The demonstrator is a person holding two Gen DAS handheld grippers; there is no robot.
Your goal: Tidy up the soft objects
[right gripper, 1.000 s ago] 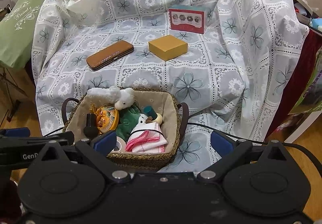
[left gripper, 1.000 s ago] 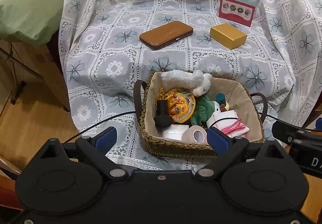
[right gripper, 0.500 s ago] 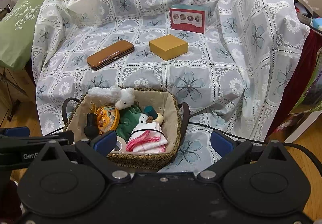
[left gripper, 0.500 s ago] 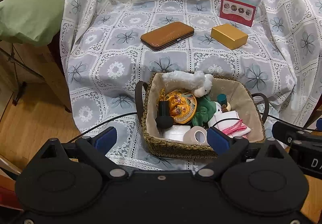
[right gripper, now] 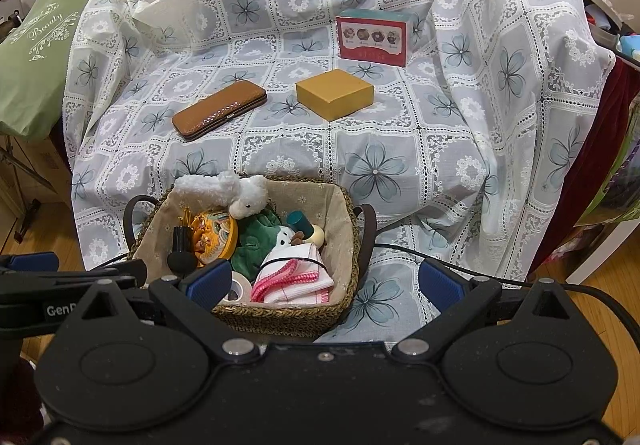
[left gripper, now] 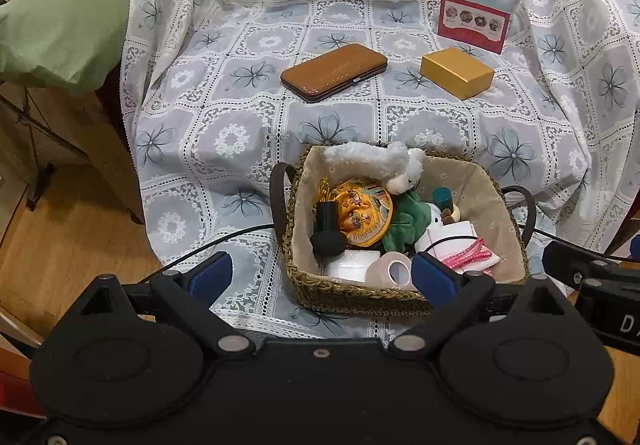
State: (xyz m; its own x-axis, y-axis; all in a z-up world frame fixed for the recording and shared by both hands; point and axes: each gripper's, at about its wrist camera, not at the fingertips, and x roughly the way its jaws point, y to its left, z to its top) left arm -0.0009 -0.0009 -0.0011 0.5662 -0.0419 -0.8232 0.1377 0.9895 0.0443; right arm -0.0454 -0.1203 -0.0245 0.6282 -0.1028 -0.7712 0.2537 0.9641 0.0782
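A woven basket [left gripper: 352, 291] [right gripper: 280, 315] with dark handles sits at the near edge of a flowered cloth. Inside lie a white plush lamb [left gripper: 376, 165] [right gripper: 228, 187], an orange patterned pouch [left gripper: 366, 211] [right gripper: 210, 233], a green soft toy [left gripper: 408, 219] [right gripper: 256, 241], a white and pink folded cloth [left gripper: 460, 245] [right gripper: 296, 277], a tape roll [left gripper: 394, 271] and a black brush [left gripper: 326, 231]. My left gripper [left gripper: 322, 275] hovers open just short of the basket's near rim. My right gripper [right gripper: 326, 283] is open too, over the basket's right side. Neither holds anything.
Farther back on the cloth [left gripper: 224, 117] lie a brown case [left gripper: 334, 71] [right gripper: 220, 109], a yellow box [left gripper: 456, 72] [right gripper: 334, 93] and an upright red box [left gripper: 474, 21] [right gripper: 372, 39]. A green pillow [left gripper: 68, 17] lies at the left. Wooden floor [left gripper: 72, 245] lies below. A black cable [left gripper: 224, 241] runs across the cloth.
Both views have crept slightly back and up from the basket. Nothing in the basket has moved, and both grippers stay open.
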